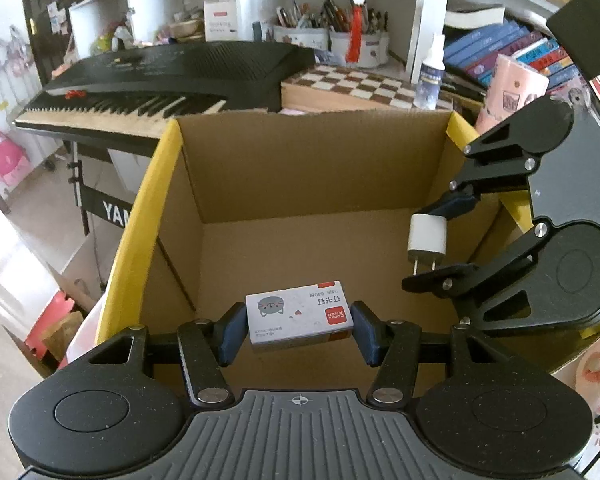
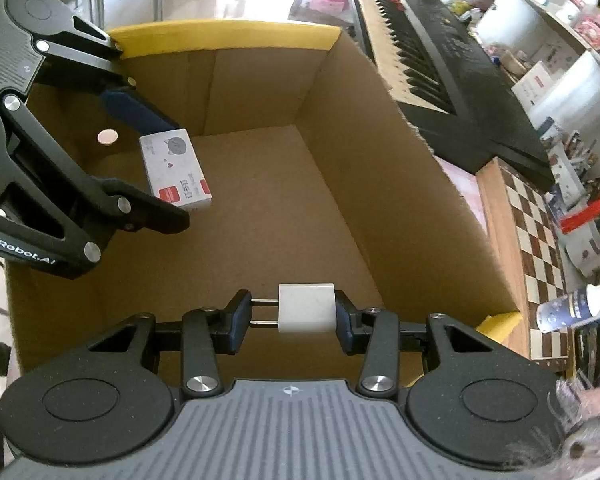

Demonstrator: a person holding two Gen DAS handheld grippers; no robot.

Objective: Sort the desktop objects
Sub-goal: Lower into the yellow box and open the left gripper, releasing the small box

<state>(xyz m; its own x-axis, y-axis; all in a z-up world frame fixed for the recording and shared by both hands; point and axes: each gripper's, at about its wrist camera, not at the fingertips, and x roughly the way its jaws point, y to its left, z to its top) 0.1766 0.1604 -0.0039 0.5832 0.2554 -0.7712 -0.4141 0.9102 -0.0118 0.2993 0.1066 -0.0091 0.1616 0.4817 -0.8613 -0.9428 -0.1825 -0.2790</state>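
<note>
I see a keyboard (image 1: 172, 76) at left, chessboard (image 1: 364, 84) and bookshelves to the right, behind an open cardboard box (image 1: 312, 168). Left tool (image 1: 300, 330) clamps the staple box (image 1: 298, 316) over the box floor. Right tool (image 2: 294, 314) grips the white charger plug (image 2: 307, 313), also inside.

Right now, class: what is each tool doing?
Left tool: closed on the staple box, over the cardboard box.
Right tool: closed on the white charger plug.
</note>
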